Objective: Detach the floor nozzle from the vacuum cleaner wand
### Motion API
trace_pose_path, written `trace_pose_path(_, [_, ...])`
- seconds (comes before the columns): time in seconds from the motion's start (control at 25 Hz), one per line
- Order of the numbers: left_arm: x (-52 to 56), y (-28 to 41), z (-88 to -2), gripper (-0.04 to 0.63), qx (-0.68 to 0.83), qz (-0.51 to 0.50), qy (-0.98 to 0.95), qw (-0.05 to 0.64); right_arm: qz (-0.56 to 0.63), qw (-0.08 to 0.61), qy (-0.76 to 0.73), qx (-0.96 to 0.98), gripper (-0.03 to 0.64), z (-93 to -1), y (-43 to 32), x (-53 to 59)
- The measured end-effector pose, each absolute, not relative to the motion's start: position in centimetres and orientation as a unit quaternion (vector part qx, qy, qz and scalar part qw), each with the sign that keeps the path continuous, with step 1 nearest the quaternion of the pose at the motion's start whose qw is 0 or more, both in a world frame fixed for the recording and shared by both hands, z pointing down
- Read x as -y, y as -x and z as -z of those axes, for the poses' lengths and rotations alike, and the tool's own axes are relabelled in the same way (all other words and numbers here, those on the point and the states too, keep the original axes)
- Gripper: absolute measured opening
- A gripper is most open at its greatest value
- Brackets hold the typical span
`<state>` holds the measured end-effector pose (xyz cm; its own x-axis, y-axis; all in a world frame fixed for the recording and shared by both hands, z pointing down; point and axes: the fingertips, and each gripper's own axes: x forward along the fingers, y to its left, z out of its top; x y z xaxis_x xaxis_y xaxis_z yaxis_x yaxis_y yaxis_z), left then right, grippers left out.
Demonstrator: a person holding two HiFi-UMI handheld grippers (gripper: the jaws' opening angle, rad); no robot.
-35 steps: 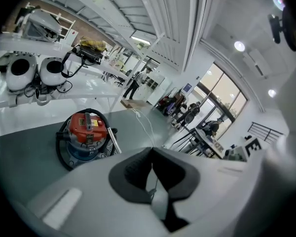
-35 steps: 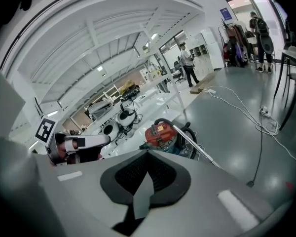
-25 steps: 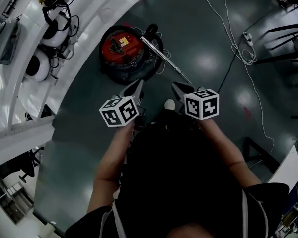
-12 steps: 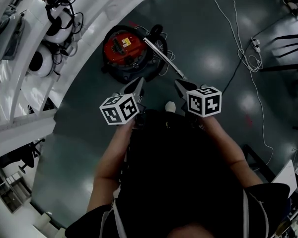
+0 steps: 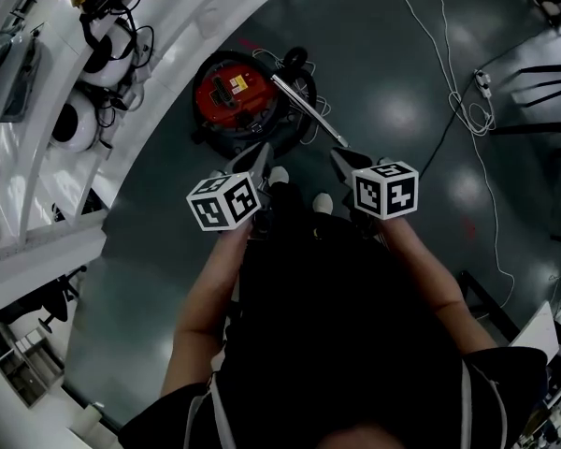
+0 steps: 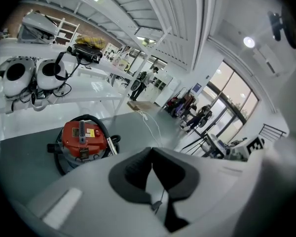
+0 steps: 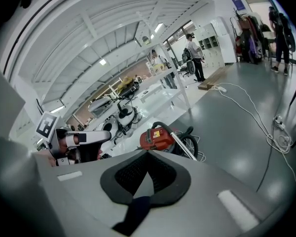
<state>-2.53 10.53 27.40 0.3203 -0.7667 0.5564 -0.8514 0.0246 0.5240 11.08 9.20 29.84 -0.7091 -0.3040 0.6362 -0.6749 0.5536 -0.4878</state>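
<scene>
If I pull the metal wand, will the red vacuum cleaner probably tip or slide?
The red vacuum cleaner looks squat and wide, so it probably will not tip. The floor looks smooth and glossy, so it may slide or roll. The metal wand looks rigid, so a pull likely passes straight to it.

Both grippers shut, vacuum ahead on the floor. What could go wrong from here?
1. The left gripper and right gripper are shut; unopened, they may knock the wand, which looks propped on the vacuum cleaner.
2. The wand's lower end is hidden behind the right gripper, so the nozzle is unseen.
3. The white cable on the floor is a trip hazard.
</scene>
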Motion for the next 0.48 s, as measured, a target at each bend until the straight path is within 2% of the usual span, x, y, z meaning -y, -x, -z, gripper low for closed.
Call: trace_pose_path(0.48, [-6.1,6.1,-28.5,0.009,0.534,-0.076,-0.724,0.431,-0.388,0.251,-0.311,0.830,-0.003,-30.8,-6.6,-5.6])
